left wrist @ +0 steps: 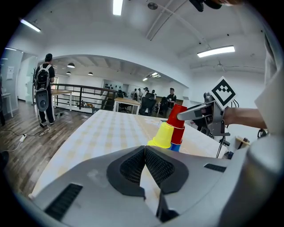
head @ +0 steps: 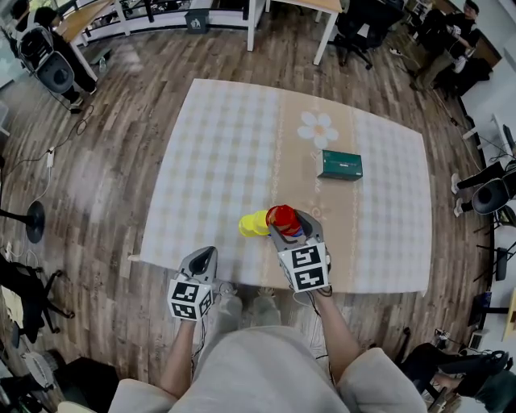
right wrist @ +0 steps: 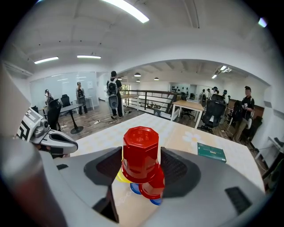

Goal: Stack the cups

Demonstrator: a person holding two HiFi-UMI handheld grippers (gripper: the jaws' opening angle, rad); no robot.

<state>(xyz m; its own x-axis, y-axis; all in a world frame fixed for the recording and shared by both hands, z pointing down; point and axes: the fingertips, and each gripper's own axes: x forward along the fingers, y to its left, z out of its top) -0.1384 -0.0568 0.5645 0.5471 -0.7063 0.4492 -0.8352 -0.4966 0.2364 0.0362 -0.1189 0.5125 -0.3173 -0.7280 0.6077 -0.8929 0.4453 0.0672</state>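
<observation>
The right tool (right wrist: pixel 141 165) clamps an upside-down red cup (right wrist: pixel 140 153) over a second red cup (right wrist: pixel 154 187) and a blue cup (right wrist: pixel 134 189), just beside the yellow cup (head: pixel 252 224), near the tabletop's (head: pixel 242 129) front edge; the left tool (left wrist: pixel 145 150) is closed, empty

An open-plan office, seen mid-workday: a wood-plank floor (head: pixel 105 169) surrounds a table under a checked cloth (head: pixel 234 137) at the centre of the head view. In the right gripper view, a white desk (right wrist: pixel 188 105) and black swivel chairs (right wrist: pixel 216 111) stand at right, people (right wrist: pixel 113 95) stand about at left of centre, a dark railing (right wrist: pixel 146 98) crosses behind, and strip lights (right wrist: pixel 126 9) run along the white ceiling.
</observation>
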